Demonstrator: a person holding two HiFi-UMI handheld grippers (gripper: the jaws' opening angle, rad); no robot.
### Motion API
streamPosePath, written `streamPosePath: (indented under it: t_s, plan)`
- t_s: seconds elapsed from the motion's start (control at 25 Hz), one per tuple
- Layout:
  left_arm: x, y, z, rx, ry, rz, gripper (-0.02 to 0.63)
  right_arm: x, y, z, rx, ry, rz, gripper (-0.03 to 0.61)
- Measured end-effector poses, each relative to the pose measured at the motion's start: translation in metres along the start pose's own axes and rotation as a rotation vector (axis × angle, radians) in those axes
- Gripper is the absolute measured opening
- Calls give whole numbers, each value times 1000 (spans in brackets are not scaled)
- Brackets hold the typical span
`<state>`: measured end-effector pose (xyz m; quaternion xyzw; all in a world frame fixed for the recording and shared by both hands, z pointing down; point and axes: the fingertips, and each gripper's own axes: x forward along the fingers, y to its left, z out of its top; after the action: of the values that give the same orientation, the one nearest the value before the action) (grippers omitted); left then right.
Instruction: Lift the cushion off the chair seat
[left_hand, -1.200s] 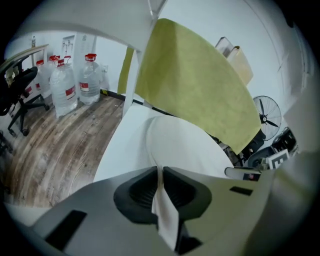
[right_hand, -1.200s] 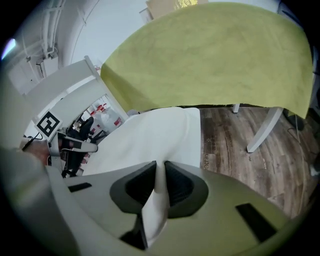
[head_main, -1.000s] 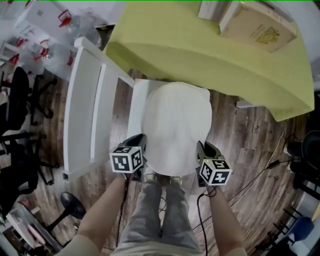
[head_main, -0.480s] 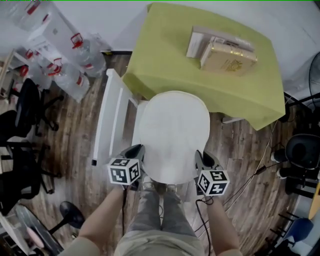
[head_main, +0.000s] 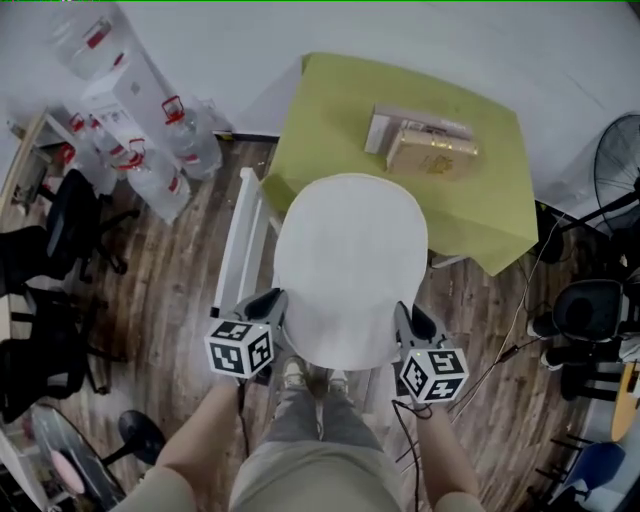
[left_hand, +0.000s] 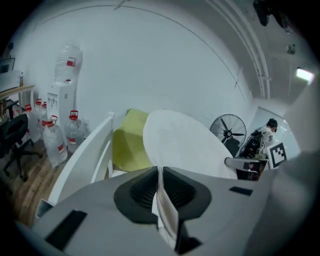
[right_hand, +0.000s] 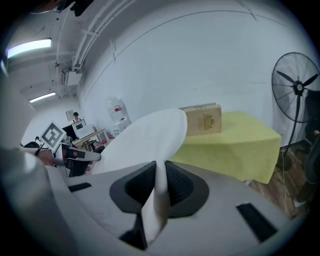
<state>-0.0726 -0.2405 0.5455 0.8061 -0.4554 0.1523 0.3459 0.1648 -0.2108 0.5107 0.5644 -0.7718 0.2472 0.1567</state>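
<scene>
Above the white chair (head_main: 238, 250), the cushion (head_main: 350, 270) hung in the air, spread flat between the two grippers. It appeared clear of the seat, which it mostly hid from the head view.

The left gripper (left_hand: 161, 182) was clenched on the cushion's near left edge, the thin rim pinched between its dark pads. The right gripper (right_hand: 157, 185) was clamped the same way on the near right edge. Taking both sides at once, I judge, kept the cushion level rather than letting it swing from one corner. Both grips sat at the near end, so the far end reached unsupported toward the desk (head_main: 320, 120), with its yellow-green cloth and the boxes (head_main: 428, 145) on it.

The cushion was plain white, rounded at the far end and straighter at the near one. It was thin at the edge and looked stiff enough to keep its shape with little sag.
</scene>
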Motion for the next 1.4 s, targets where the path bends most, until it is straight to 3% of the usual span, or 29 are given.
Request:
streamPosePath:
  t_s: [0.24, 0.48, 0.76, 1.0, 1.4]
  plan:
    - [-52, -29, 44, 42, -85, -15, 48, -51, 28, 60, -65, -102, 35, 72]
    - [-112, -64, 87, 114, -190, -17, 49, -105, 54, 110, -63, -192, 73, 75]
    - [-159, -92, 122, 151, -285, -19, 49, -150, 77, 155, -124, -286, 106, 78]
    - [-185, -102, 136, 152, -343, -12, 49, -170, 89, 176, -160, -335, 133, 78]
    - [-202, -106, 132, 136, -364, 2, 49, -169, 91, 176, -174, -322, 161, 78]
